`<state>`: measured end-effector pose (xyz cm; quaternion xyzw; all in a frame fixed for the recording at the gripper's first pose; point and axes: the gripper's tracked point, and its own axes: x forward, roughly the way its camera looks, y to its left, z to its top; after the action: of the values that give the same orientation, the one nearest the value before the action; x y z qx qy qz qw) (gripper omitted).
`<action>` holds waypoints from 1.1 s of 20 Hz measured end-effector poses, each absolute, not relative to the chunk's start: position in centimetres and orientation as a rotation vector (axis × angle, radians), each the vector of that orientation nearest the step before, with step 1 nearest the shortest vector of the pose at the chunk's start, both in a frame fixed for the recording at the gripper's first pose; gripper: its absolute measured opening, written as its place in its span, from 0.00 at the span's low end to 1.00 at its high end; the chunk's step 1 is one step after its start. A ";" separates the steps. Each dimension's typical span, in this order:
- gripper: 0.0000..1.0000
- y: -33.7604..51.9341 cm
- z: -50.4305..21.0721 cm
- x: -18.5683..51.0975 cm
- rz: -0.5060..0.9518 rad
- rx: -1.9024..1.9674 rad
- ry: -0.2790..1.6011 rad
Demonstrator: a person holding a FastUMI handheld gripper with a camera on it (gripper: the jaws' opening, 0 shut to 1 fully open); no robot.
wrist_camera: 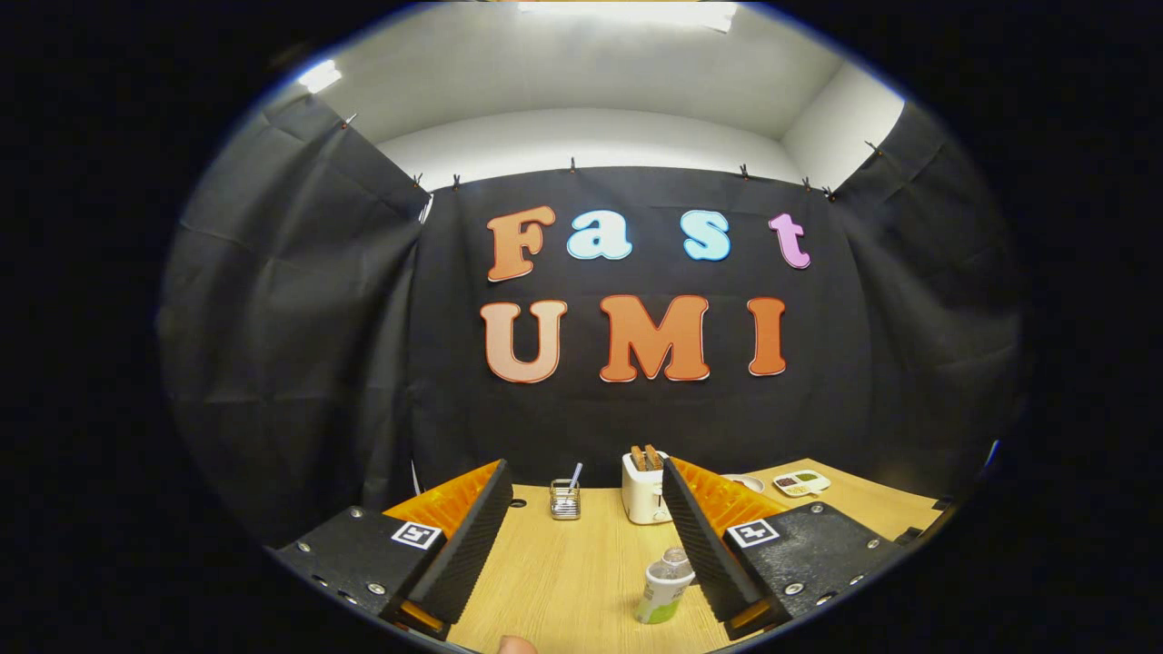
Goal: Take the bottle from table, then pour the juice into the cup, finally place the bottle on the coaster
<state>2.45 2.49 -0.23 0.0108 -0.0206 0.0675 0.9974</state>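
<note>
**benchrat:** ok so where's the bottle [665,586] relative to the gripper [581,536] right now? Trying to figure out the approach.

**pourover_pete:** It's standing upright on the tabletop [563,581], low down and close in, right next to the inner face of the right-hand finger. So inside the gap between the fingers but way off to the right side, not centred. Whether it touches that finger, I can't tell.

**benchrat:** jaws open?

**pourover_pete:** Yep, spread wide, nothing in them. Lots of bare wood between the left finger and the bottle.

**benchrat:** long axis?

**pourover_pete:** Vertical, cap up, label round the body. The fingers look out across the tabletop, so a side grab on the body seems natural. I'd guess the whole thing needs to slide right a bit so the bottle sits mid-gap before closing, otherwise the left finger probably shoves it sideways.

**benchrat:** anything else around?

**pourover_pete:** Further back there's a small glass holder [564,500] with a straw-like thing in it, and a toaster [643,490], both well beyond the fingertips. No obvious coaster from here.
</note>
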 end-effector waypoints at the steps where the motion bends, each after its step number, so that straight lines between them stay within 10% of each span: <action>1: 0.98 2.5 -0.2 2.6 0.135 0.015 -0.041; 22: 0.98 -5.6 -15.9 10.1 0.003 -0.085 0.181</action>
<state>10.08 -5.59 -15.87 -0.0426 0.0905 0.0015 0.9950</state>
